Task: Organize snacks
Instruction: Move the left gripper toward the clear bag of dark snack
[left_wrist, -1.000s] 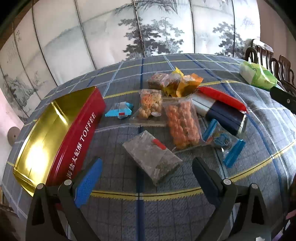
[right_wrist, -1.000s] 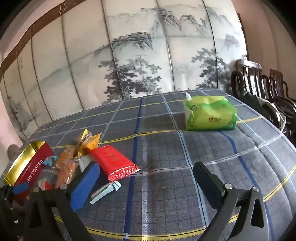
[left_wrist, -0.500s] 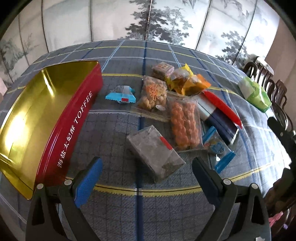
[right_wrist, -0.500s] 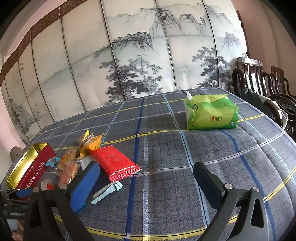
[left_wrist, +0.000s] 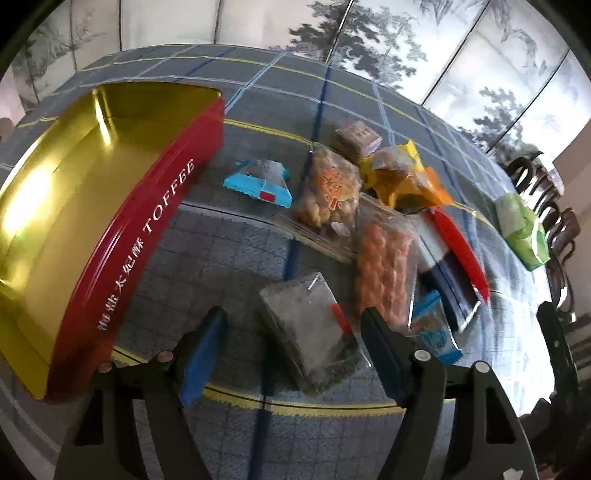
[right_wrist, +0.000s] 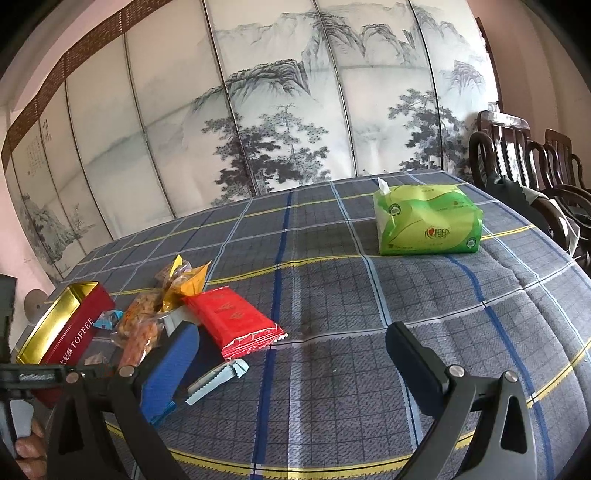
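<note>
Currently the left gripper (left_wrist: 291, 343) points steeply down at the grey snack packet (left_wrist: 308, 328), which lies flat on the plaid tablecloth (left_wrist: 236, 258) directly between its two fingers. The jaws are closing, but neither pad appears to press the wrapper yet: the blue pad (left_wrist: 201, 356) stands clear on the packet's left, and the dark finger (left_wrist: 380, 352) sits close to its right edge. The packet lies skewed relative to the line between the pads, so the grip would likely seat best across its narrow width, near the middle and away from the loose sealed ends.

Just right of the dark finger lie the orange snack bag (left_wrist: 386, 273) and a small blue-wrapped sweet (left_wrist: 434, 334). The closing finger should stay inside these, or it may snag their film and drag them along.

Left of the gripper stands the open red TOFFEE tin (left_wrist: 122, 258), its gold interior empty in view; it is the probable destination. A lift clear of the tin's rim would be needed before release.

The right gripper (right_wrist: 291, 365) hovers with jaws wide apart over bare cloth, nothing between them, the red wafer pack (right_wrist: 232, 321) ahead and to its left.
</note>
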